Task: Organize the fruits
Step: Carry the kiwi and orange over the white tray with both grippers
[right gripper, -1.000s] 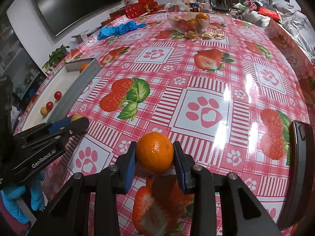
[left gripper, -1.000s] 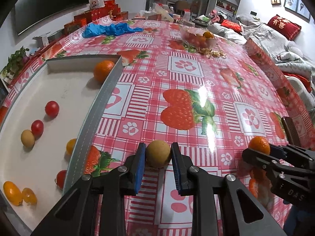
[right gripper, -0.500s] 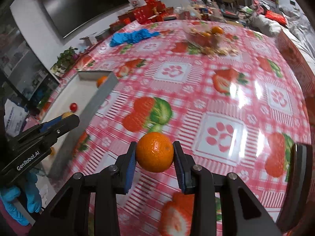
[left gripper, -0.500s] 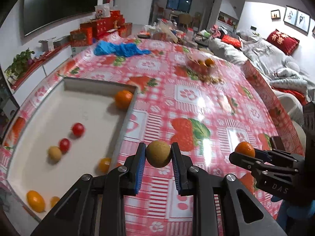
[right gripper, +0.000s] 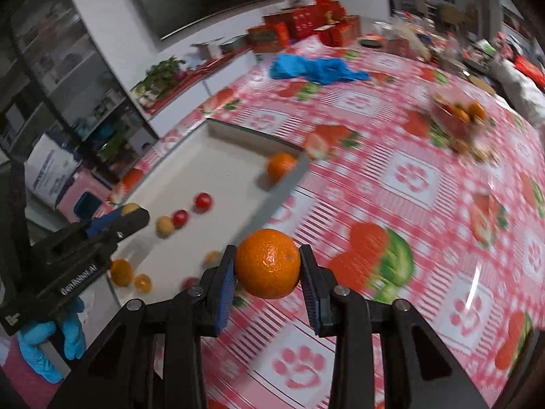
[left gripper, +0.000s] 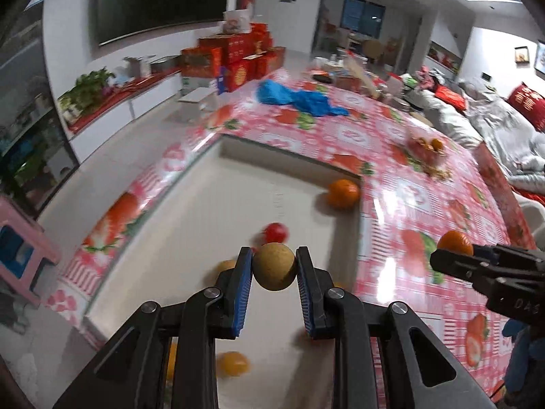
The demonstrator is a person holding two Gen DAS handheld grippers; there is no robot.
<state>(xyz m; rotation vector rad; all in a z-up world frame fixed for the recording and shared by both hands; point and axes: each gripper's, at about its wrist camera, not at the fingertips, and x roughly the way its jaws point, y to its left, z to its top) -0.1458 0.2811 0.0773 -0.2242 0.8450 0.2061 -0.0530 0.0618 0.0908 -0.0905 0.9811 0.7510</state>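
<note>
At the far left lies the white tray [left gripper: 204, 177], its floor already carrying several small fruits: a yellow-orange pair near the close end, a tan longan [right gripper: 164, 226] beside two red cherry tomatoes [right gripper: 203, 201], and one mandarin in the tray [left gripper: 343, 193] resting against the far right corner by the grey wall. The left gripper [left gripper: 274, 272] hangs above the tray's middle, its blue pads closed on a tan longan-like fruit [left gripper: 274, 271] that is held clear of the floor; the loose tan fruit lies just below and a little left of it, so a short drop would probably set like beside like. To the right, over the strawberry tablecloth [right gripper: 408, 177] and not yet over the tray, the right gripper [right gripper: 267, 269] clamps an orange mandarin [right gripper: 267, 268] between its pads, also lifted off the surface. From this gripper the tray lies forward and to the left, across the grey wall, and the tray's mandarin sits ahead and slightly left in the far corner. The judgement is that the left hand is the nearer to release, already being above its target, while the right must cross the wall and travel toward that far corner. Further right stand a clear bowl [right gripper: 456, 110] of fruit and, beyond, a blue cloth [right gripper: 313, 68], both well apart from the work.
</note>
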